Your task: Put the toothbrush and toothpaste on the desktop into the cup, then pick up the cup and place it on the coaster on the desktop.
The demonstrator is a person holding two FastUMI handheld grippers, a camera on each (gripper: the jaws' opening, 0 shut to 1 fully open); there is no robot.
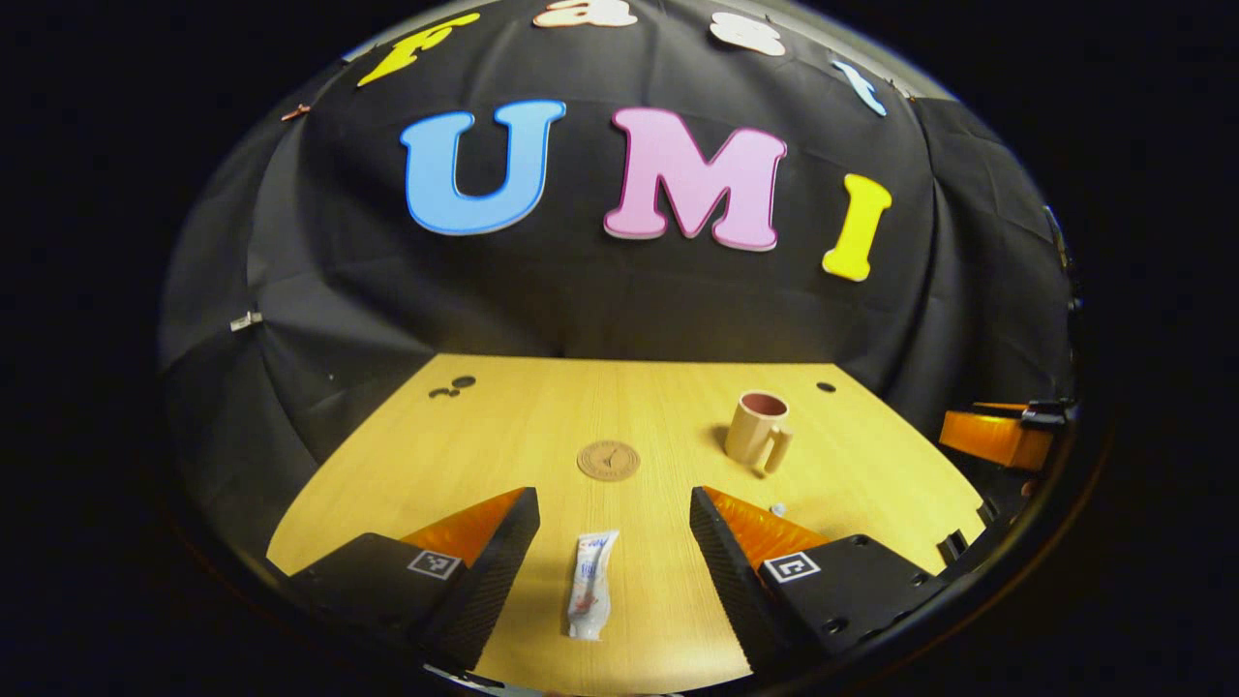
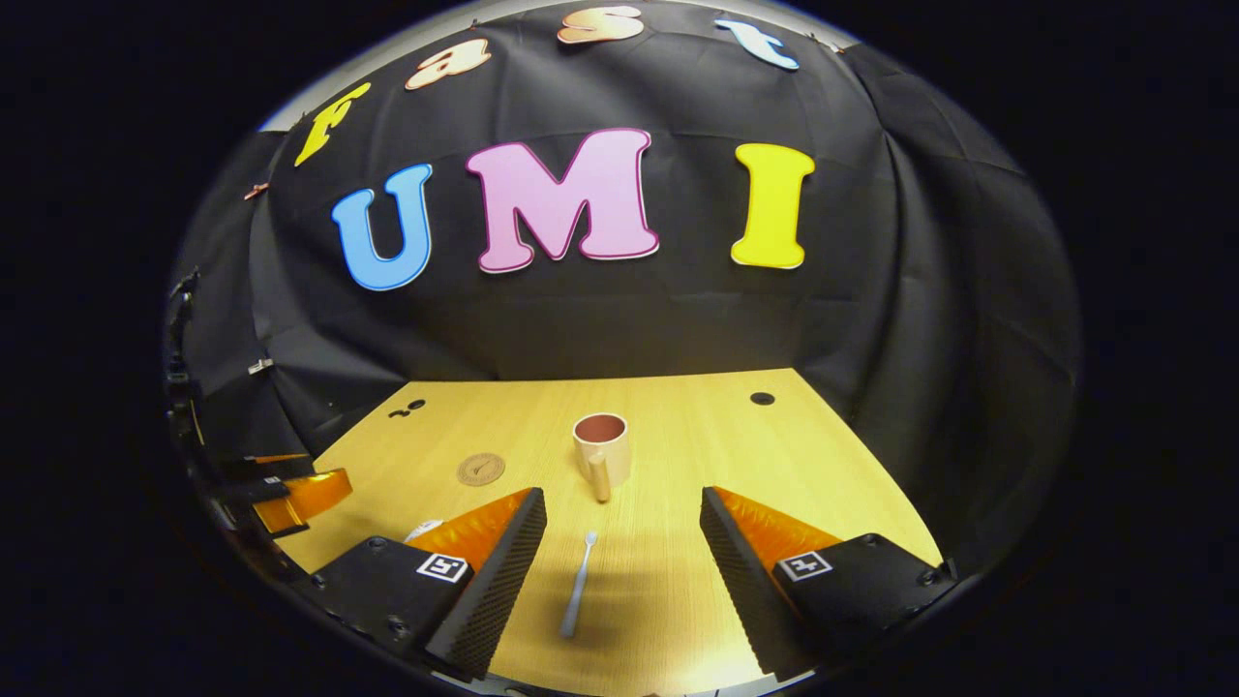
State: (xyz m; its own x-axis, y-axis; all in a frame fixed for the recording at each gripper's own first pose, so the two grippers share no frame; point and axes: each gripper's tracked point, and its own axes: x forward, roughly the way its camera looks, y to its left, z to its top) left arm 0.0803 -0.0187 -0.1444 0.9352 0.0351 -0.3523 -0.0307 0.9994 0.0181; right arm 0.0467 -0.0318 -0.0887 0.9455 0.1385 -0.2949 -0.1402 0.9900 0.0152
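A white toothpaste tube lies flat on the wooden desktop, between the fingers of my left gripper, which is open and not touching it. Beyond it sits a round cork coaster, and a beige cup with a dark pink inside stands upright to the right. In the right gripper view a pale toothbrush lies on the desktop between the fingers of my open right gripper. The cup stands just past it with its handle toward me, and the coaster is to its left.
The black cloth wall closes the desk at the back and sides. Small dark holes mark the desktop's far corners. The other gripper shows at the right edge of the left gripper view, and the left one at the left edge of the right gripper view.
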